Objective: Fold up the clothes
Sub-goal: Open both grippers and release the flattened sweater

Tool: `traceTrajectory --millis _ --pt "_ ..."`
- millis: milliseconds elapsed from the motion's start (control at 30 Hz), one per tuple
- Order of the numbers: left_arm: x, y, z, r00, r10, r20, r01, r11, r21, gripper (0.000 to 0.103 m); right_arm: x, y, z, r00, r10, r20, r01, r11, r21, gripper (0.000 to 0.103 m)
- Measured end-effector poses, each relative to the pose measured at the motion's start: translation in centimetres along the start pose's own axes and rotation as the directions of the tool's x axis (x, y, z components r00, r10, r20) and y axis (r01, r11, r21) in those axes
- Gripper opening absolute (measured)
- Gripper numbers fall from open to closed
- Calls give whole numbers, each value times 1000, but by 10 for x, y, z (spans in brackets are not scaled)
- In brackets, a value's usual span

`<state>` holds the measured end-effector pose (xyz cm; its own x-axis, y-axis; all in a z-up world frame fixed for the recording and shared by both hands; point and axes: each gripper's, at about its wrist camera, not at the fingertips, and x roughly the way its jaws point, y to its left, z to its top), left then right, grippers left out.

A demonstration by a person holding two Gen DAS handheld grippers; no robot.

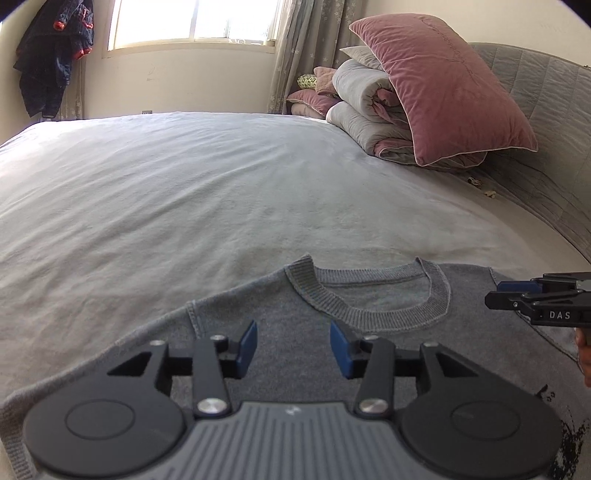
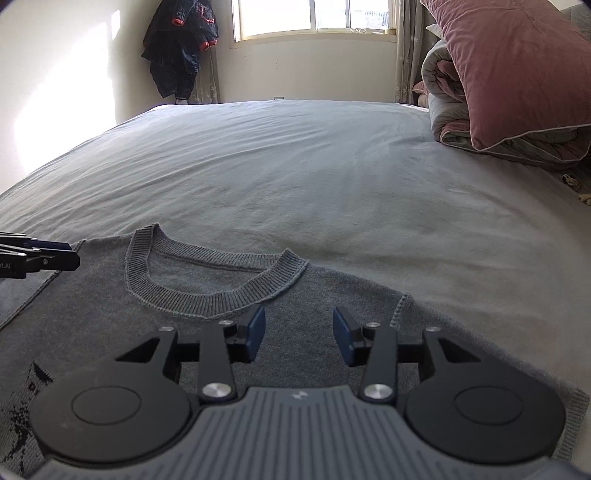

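Left wrist: grey sweater (image 1: 295, 332) flat on bed (image 1: 184, 184), collar at 12 o'clock; left gripper (image 1: 293, 347) jaws apart, empty, over one shoulder. Right wrist: right gripper (image 2: 299, 334) jaws apart over other shoulder. Judged: pre-grasp; next, pinch shoulder fabric cleanly.

- A bedroom in a home; a wide bed (image 1: 184, 177) under a pale grey sheet fills the room
- A pink pillow (image 1: 443, 85) leans on a rolled duvet (image 1: 362, 110) by the padded headboard (image 1: 535, 110)
- A sunlit window (image 2: 314, 16) with curtains (image 1: 295, 48); dark clothes (image 2: 181, 48) hang in the corner
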<state>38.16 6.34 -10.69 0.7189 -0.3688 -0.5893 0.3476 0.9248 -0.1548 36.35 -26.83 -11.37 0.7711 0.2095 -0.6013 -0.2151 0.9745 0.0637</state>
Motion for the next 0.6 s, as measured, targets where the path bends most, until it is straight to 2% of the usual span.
traceTrajectory --millis 300,500,600 --pt "-60 -14 -52 1000 -24 -15 22 992 -127 48 -68 40 -47 996 81 -22 -81 997 -4 49" --pt "-93 -17 -85 999 -25 -43 16 978 -208 48 -102 59 -79 996 84 -39 -84 996 1 49" --pt "-111 -22 -102 998 -19 -54 7 979 -204 48 -112 66 -95 997 67 -50 -67 998 -1 49"
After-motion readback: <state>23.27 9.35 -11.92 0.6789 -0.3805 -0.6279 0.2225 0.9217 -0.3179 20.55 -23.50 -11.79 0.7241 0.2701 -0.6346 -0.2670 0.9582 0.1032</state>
